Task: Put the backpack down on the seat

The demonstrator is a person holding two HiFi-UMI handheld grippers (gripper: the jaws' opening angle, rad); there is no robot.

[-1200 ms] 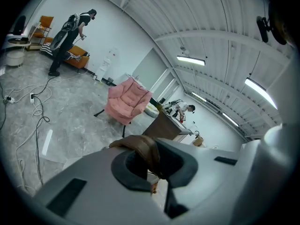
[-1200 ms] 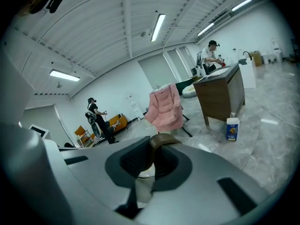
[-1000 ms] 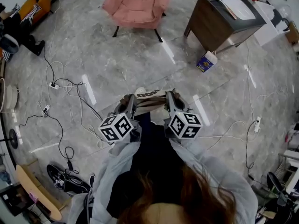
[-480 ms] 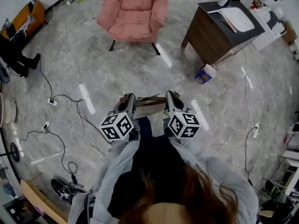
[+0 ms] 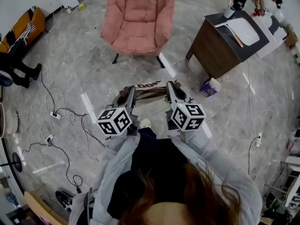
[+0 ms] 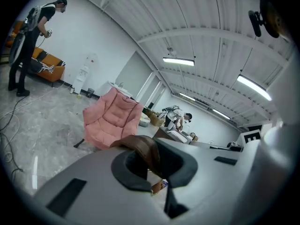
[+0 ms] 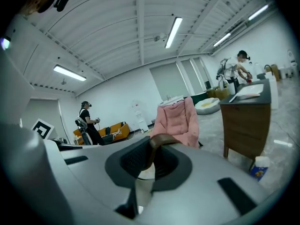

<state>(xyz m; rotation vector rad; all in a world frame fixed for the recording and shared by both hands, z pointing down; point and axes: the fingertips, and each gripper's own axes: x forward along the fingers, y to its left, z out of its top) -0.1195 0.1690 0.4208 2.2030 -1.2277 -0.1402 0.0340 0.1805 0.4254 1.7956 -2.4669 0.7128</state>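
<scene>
A grey marble floor [image 5: 93, 55] strewn with cables [image 5: 61, 111] fills the room. A pink armchair [image 5: 138, 18] stands at the far side and a dark wooden desk [image 5: 229, 41] to its right, with a small blue-and-white carton [image 5: 209, 87] on the floor by the desk's near corner.

The backpack [image 5: 147, 90] hangs over the floor, on the near side of the armchair's front edge and clear of its seat. It spans the gap between the left gripper [image 5: 126, 95] and the right gripper [image 5: 172, 89], which are raised side by side in front of the person.

Both grippers are clenched. The left gripper's jaws pinch a brown strap [image 6: 143, 149] that loops up through them. The right gripper's jaws pinch brown strap in the same way, and the tan body of the bag hangs just beyond the two sets of jaws.
</scene>
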